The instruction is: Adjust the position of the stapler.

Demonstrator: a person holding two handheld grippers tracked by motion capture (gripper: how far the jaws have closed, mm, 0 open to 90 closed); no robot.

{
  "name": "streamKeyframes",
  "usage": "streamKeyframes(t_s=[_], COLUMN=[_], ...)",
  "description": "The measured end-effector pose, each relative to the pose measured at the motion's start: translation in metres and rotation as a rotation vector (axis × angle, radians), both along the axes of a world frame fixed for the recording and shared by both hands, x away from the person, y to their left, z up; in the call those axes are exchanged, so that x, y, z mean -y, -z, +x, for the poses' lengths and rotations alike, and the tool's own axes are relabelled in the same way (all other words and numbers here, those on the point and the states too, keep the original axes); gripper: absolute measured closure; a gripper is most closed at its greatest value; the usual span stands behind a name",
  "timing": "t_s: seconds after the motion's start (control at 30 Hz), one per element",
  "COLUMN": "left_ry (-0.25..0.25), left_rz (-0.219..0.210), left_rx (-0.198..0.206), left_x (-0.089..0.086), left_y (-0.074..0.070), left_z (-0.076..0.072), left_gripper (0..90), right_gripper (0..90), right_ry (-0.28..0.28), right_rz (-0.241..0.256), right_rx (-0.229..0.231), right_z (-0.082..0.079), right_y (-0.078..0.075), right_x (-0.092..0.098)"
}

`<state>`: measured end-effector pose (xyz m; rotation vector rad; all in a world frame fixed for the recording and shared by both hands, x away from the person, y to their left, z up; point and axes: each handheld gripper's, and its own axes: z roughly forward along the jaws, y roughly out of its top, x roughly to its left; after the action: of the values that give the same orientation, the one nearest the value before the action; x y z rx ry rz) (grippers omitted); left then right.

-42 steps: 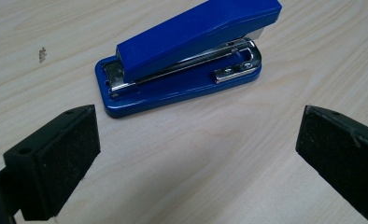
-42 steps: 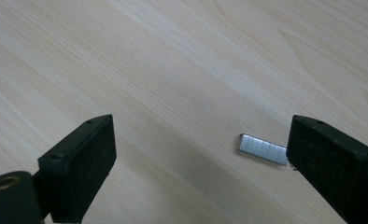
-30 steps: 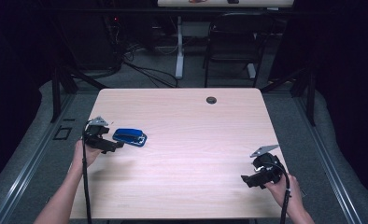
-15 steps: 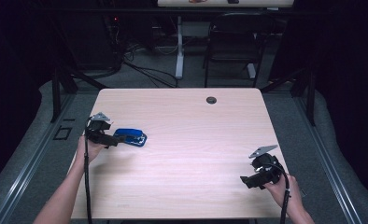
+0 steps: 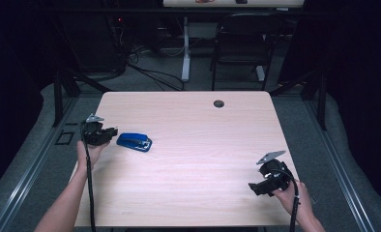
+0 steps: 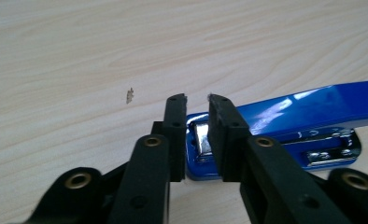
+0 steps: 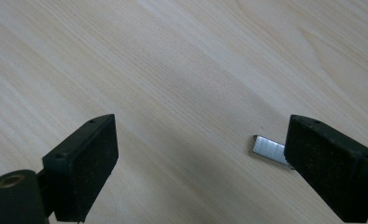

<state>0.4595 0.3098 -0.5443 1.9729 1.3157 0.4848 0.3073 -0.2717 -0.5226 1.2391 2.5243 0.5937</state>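
Lying just beyond the nearly closed left gripper (image 6: 197, 100), the blue stapler (image 6: 285, 126) rests on the surface (image 5: 203, 159); the right gripper (image 7: 201, 154) is spread wide.

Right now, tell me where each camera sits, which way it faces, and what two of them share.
High view: above the person's side, looking forward and down on the light wooden table; both forearms, left gripper, right gripper.
Left gripper view: rides the left gripper, facing the blue metal stapler; narrowly parted jaws.
Right gripper view: rides the right gripper, facing tabletop and a silver staple strip; wide jaws.
Shared: high and left views show the stapler.
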Motion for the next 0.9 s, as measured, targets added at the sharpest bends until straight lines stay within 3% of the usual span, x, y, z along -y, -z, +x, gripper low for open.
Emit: streamKeyframes(t_s=[0.03,0.17,0.37,0.43,0.53,0.57,0.63,0.67,0.9], left_ry=[0.009,0.004,0.013,0.019,0.02,0.028,0.035,0.061,0.117], left_rz=[0.009,0.03,0.014,0.008,0.006,-0.022,-0.033,-0.051,-0.028], left_rx=[-0.027,-0.039,-0.072,-0.075,-0.074,-0.079,-0.074,-0.086,-0.095], left_x=[0.003,0.008,0.01,0.011,0.011,0.009,0.01,0.009,0.021], left_y=[0.003,0.008,0.013,0.014,0.015,0.016,0.017,0.017,0.015], left_z=[0.002,0.006,0.012,0.012,0.012,0.011,0.011,0.01,0.009], left_gripper=[82.0,84.2,85.4,90.0,90.0,90.0,90.0,90.0,90.0], right_gripper=[9.4,9.4,9.4,9.5,9.5,9.5,9.5,9.5,9.5], right_ry=[-0.002,-0.001,0.001,-0.002,-0.007,-0.005,-0.003,-0.002,-0.008], right_rz=[-0.006,0.001,-0.002,-0.006,-0.007,0.002,0.005,0.001,-0.017], right_rx=[0.002,0.004,0.006,0.004,0.002,0.002,0.002,0.003,0.004], right_z=[0.0,0.0,-0.001,0.0,0.0,0.0,0.0,0.0,0.0], right_y=[0.0,0.0,-0.001,-0.001,-0.001,0.0,0.0,0.0,-0.001], right_x=[0.0,0.001,0.001,0.001,0.001,0.0,0.0,0.0,-0.001])
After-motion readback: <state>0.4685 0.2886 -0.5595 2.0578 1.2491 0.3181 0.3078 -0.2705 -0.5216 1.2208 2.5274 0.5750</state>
